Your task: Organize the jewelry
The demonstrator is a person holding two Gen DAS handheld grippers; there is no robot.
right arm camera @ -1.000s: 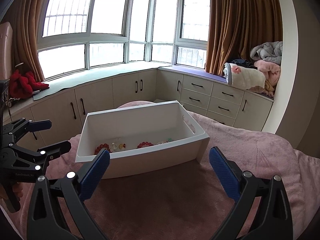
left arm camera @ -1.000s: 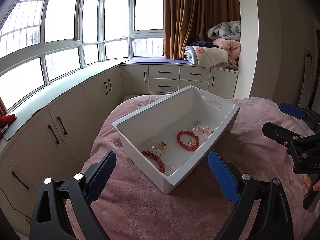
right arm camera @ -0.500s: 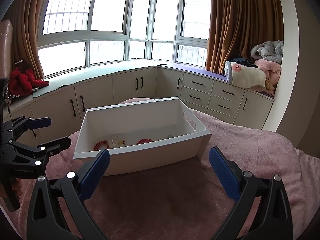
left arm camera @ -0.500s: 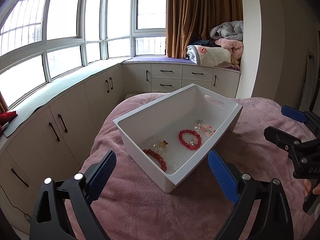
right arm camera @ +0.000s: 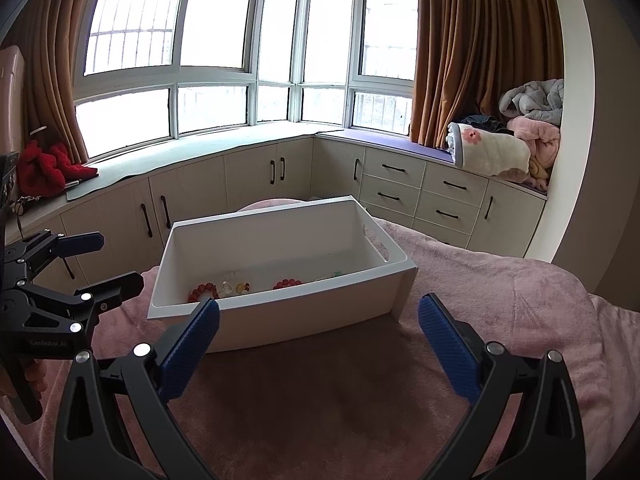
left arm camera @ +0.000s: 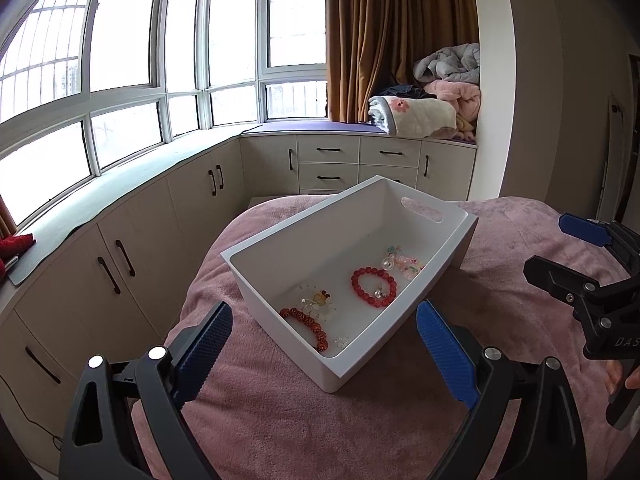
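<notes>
Right now both grippers hang w/ jaws spread wide, nothing btwn the blue pads. Left gripper (left arm camera: 324,344) sits low over the pink blanket (left arm camera: 280,412), near corner of the white bin (left arm camera: 332,372) showing btwn its fingers. Right gripper (right arm camera: 319,332) faces the bin's long side wall from the bed side; also seen at the right edge of the left wrist view, apart from the bin.

Bin is a white rectangular plastic tub w/ a slot handle (left arm camera: 422,210) cut in the far end wall, resting on the blanket, angled to the left cam. Jewelry lies on its floor:
- red round-bead bracelet (left arm camera: 374,287), roughly mid-floor, closed loop, w/ a small clear charm inside the loop
- darker red/orange bracelet (left arm camera: 308,322) near the front corner, curved along the floor
- small clear piece w/ a yellow-orange charm (left arm camera: 320,298), just beside the dark bracelet
- pastel bead cluster, pink/green/clear (left arm camera: 402,260), close to the right wall, just beside the red bracelet
- tiny clear bit (left arm camera: 341,340) near the front wall; can't tell what it is

From the right wrist view only the tops of the red beads and the charm show over the bin rim.

Behind: bay window, cream cabinets (left arm camera: 328,160) under the sill, brown curtain (left arm camera: 400,36), folded blankets (left arm camera: 432,112) piled on the window seat, red cloth (right arm camera: 48,168) on the sill.
</notes>
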